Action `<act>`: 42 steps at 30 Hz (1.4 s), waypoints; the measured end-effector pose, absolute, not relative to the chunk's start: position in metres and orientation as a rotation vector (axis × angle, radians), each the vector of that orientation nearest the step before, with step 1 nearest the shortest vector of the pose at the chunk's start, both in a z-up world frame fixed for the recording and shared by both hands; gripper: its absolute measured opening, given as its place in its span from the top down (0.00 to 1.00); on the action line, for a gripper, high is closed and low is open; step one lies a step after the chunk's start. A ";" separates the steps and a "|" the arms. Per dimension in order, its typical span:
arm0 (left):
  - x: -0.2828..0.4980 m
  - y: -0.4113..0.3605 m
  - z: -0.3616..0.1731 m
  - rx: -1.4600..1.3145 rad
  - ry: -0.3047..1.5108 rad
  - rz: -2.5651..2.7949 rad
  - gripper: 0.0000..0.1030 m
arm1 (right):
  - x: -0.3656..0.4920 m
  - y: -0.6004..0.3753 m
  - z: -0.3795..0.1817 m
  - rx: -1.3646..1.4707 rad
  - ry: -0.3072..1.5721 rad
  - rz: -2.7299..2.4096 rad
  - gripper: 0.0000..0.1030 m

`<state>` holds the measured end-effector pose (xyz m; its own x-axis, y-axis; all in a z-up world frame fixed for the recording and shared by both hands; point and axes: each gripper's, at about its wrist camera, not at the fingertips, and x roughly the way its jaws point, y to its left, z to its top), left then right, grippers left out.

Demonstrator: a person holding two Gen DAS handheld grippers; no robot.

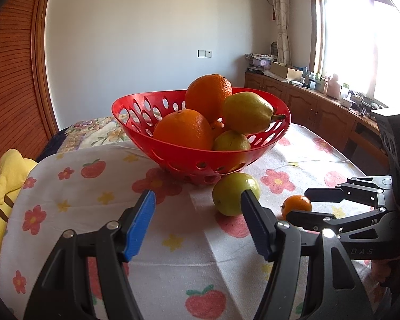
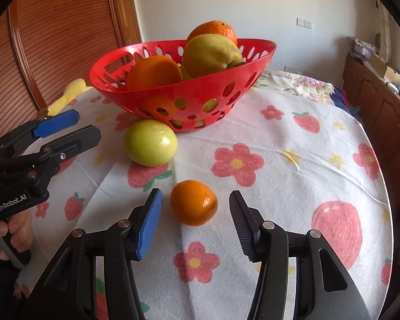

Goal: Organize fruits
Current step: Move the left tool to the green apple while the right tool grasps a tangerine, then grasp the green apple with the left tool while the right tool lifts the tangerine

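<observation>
Nearest, right gripper [image 2: 196, 222]: jaws apart, blue pad on one side, black ribbed pad on the other, tilted down toward the flowered cloth [image 2: 293, 144]. Between those jaws, a small orange [image 2: 194, 202] lying on the cloth, clear gaps on both sides, neither pad touching it. Ahead and to the blue-pad side, a green apple [image 2: 151, 143], resting on a printed strawberry and just in front of the red basket [image 2: 173, 90]. Off to the same side, left gripper [image 2: 77, 126] reaching in level with the apple, held by a hand [image 2: 10, 229] at the frame edge.

From the left wrist view, left gripper [image 1: 198, 202]: jaws also apart, nothing between the pads but bare cloth [image 1: 93, 213]. Past its black fingertip, the green apple [image 1: 233, 194] (partly hidden by that tip, contact impossible to judge). Further to that side, the small orange [image 1: 297, 206] between the right gripper's [image 1: 300, 205] black fingers.

Beyond the apple, the red basket [image 1: 136, 109], perforated, piled with two large oranges [image 1: 184, 130], a yellow-green pear [image 1: 246, 112] and a smaller green fruit [image 1: 230, 141]. Further back to the blue-pad side, a yellow plush toy [image 1: 5, 176] at the cloth's edge. Farthest, a white wall and wooden cabinets [image 1: 306, 104] under a bright window.
</observation>
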<state>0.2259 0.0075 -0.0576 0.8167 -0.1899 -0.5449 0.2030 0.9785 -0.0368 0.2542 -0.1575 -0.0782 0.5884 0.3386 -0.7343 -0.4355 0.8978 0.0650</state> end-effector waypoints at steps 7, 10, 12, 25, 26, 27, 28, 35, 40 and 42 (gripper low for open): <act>0.227 0.007 -0.058 0.029 0.583 -0.205 0.35 | 0.254 -0.154 -0.084 -0.129 0.848 0.473 0.63; 0.225 0.004 -0.058 0.042 0.578 -0.209 0.35 | 0.250 -0.156 -0.084 -0.125 0.844 0.479 0.63; 0.225 0.001 -0.058 0.057 0.576 -0.209 0.35 | 0.245 -0.159 -0.084 -0.119 0.842 0.479 0.63; 0.226 -0.015 -0.052 0.071 0.638 -0.208 0.35 | 0.218 -0.189 -0.060 -0.064 0.791 0.478 0.63; 0.227 -0.017 -0.051 0.073 0.643 -0.208 0.35 | 0.217 -0.192 -0.058 -0.059 0.787 0.475 0.63; 0.227 -0.020 -0.051 0.073 0.648 -0.210 0.35 | 0.216 -0.193 -0.056 -0.056 0.784 0.473 0.63; 0.229 -0.023 -0.051 0.069 0.654 -0.212 0.35 | 0.215 -0.197 -0.054 -0.051 0.780 0.472 0.63; 0.244 -0.036 -0.054 0.043 0.688 -0.212 0.35 | 0.210 -0.212 -0.044 -0.039 0.758 0.473 0.63; 0.256 -0.045 -0.057 0.056 0.713 -0.204 0.35 | 0.211 -0.222 -0.037 -0.032 0.749 0.474 0.63; 0.261 -0.048 -0.058 0.063 0.723 -0.201 0.35 | 0.213 -0.224 -0.034 -0.032 0.742 0.476 0.63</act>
